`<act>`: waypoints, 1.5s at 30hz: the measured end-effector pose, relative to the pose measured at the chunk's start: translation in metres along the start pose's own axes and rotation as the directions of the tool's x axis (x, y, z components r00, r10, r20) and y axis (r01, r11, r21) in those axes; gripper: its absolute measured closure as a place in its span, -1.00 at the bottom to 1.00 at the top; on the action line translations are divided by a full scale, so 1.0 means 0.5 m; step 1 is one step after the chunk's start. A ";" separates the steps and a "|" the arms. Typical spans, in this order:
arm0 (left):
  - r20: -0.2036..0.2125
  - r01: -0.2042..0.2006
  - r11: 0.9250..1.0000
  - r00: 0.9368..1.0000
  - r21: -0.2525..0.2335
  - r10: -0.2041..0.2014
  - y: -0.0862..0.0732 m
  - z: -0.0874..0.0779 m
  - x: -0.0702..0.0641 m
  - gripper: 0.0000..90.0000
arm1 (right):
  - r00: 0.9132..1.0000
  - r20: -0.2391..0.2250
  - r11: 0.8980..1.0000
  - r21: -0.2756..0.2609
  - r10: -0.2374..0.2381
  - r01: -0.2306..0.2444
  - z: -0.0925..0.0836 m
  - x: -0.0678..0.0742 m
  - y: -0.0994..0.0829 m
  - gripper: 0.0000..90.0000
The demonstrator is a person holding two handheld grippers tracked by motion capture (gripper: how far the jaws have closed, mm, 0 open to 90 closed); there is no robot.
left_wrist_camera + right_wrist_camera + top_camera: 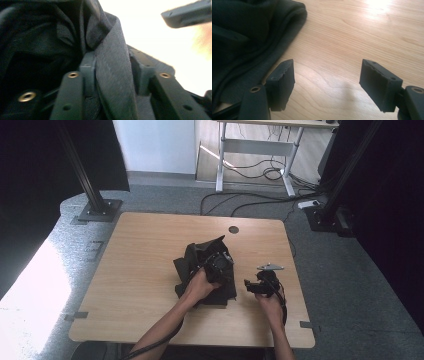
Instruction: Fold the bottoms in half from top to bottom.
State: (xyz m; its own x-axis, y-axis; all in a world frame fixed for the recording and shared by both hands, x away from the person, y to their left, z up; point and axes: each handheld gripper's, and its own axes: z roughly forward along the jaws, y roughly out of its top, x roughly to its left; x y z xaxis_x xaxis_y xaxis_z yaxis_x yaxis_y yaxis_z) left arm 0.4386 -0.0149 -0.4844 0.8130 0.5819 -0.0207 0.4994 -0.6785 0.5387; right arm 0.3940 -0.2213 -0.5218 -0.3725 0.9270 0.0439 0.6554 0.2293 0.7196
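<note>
While sunlit, wooden table (140,270), grey floor (340,285)

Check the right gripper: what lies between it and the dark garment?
Bare wooden tabletop. In the right gripper view, the right gripper stands open with wood between its pads, and the dark garment ends just beside one pad. The high view shows the same short gap.

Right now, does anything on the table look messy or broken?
Yes. The dark garment lies crumpled in a heap instead of flat, and the right claw has chipped, ragged edges on its pads.
</note>
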 end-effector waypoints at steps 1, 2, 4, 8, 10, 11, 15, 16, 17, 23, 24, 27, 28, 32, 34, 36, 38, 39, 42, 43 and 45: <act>0.009 0.009 1.000 1.000 -0.014 -0.009 0.003 -0.007 0.001 0.12 | 1.000 0.001 1.000 0.000 0.004 -0.004 -0.002 -0.003 -0.001 -0.39; 0.019 0.014 0.999 1.000 -0.040 -0.014 0.006 -0.017 0.001 0.06 | 1.000 0.002 1.000 -0.001 0.006 -0.006 -0.003 -0.006 -0.002 -0.39; 0.046 0.023 0.996 0.999 -0.087 -0.019 0.011 -0.035 0.000 -0.01 | 1.000 0.001 1.000 0.000 0.008 -0.008 -0.005 -0.010 -0.004 -0.40; 0.040 -0.007 0.986 0.999 -0.166 0.014 0.028 -0.079 -0.014 -0.21 | 1.000 0.000 1.000 0.003 0.008 -0.008 -0.008 -0.015 -0.007 -0.41; 0.033 -0.031 0.979 0.999 -0.203 0.039 0.036 -0.111 -0.020 -0.29 | 1.000 0.000 1.000 0.004 0.007 -0.007 -0.010 -0.017 -0.011 -0.42; 0.035 -0.035 0.975 0.998 -0.218 0.043 0.038 -0.122 -0.021 -0.32 | 1.000 -0.003 1.000 0.004 0.008 -0.008 -0.012 -0.019 -0.014 -0.42; 0.017 -0.062 0.962 0.998 -0.264 0.068 0.047 -0.186 -0.018 -0.41 | 1.000 -0.006 1.000 0.012 0.009 -0.009 -0.015 -0.025 -0.026 -0.43; -0.001 -0.070 0.960 0.997 -0.272 0.072 0.047 -0.201 -0.015 -0.43 | 1.000 -0.005 1.000 0.011 0.009 -0.009 -0.016 -0.026 -0.029 -0.43; -0.013 -0.076 0.957 0.997 -0.279 0.076 0.046 -0.216 -0.010 -0.45 | 1.000 -0.007 1.000 0.012 0.008 -0.008 -0.017 -0.028 -0.032 -0.43; -0.082 -0.053 0.950 0.996 -0.307 0.029 0.017 -0.293 0.045 -0.55 | 1.000 -0.008 1.000 0.023 0.016 -0.016 -0.020 -0.036 -0.047 -0.44; -0.086 -0.041 0.950 0.996 -0.310 0.015 0.008 -0.303 0.058 -0.55 | 1.000 -0.009 1.000 0.025 0.017 -0.017 -0.019 -0.036 -0.049 -0.44; -0.114 -0.002 0.950 0.993 -0.312 -0.035 -0.022 -0.329 0.098 -0.58 | 1.000 -0.012 0.999 0.038 0.016 -0.016 -0.015 -0.035 -0.055 -0.44; -0.124 0.006 0.951 0.991 -0.309 -0.046 -0.030 -0.334 0.107 -0.60 | 1.000 -0.016 0.999 0.045 0.013 -0.013 -0.012 -0.034 -0.058 -0.45; -0.176 0.054 0.953 0.978 -0.298 -0.110 -0.081 -0.345 0.159 -0.67 | 1.000 -0.018 0.998 0.056 0.009 -0.008 -0.005 -0.030 -0.064 -0.48; -0.180 0.092 0.951 0.972 -0.296 -0.150 -0.106 -0.343 0.181 -0.69 | 1.000 -0.012 0.999 0.052 0.002 -0.001 -0.005 -0.027 -0.067 -0.48; -0.166 0.139 0.943 0.966 -0.301 -0.196 -0.135 -0.338 0.206 -0.71 | 1.000 -0.010 0.999 0.043 -0.004 0.004 -0.005 -0.026 -0.069 -0.49; -0.172 0.176 0.939 0.957 -0.295 -0.233 -0.163 -0.331 0.226 -0.74 | 1.000 -0.005 0.999 0.032 -0.023 0.023 -0.005 -0.025 -0.074 -0.52; -0.181 0.193 0.936 0.951 -0.293 -0.253 -0.179 -0.327 0.237 -0.74 | 0.999 -0.001 0.999 0.026 -0.034 0.034 -0.004 -0.024 -0.076 -0.55; -0.204 0.231 0.931 0.934 -0.283 -0.293 -0.212 -0.317 0.259 -0.67 | 0.999 0.000 0.999 -0.001 -0.051 0.051 0.000 -0.021 -0.084 -0.69; -0.206 0.244 0.928 0.929 -0.281 -0.307 -0.222 -0.312 0.266 -0.66 | 0.999 -0.002 0.999 -0.006 -0.053 0.053 0.000 -0.021 -0.086 -0.70; -0.207 0.269 0.924 0.922 -0.272 -0.329 -0.241 -0.299 0.279 -0.60 | 0.999 -0.005 0.998 -0.021 -0.052 0.052 0.001 -0.021 -0.089 -0.72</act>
State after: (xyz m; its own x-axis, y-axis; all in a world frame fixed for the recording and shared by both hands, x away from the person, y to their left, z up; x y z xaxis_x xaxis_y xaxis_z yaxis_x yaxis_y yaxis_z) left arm 0.4470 0.2150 -0.4265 0.5232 0.8519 -0.0221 0.5985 -0.3488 0.7212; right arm 0.3688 -0.2410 -0.5547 -0.4092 0.9124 0.0095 0.6215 0.2710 0.7350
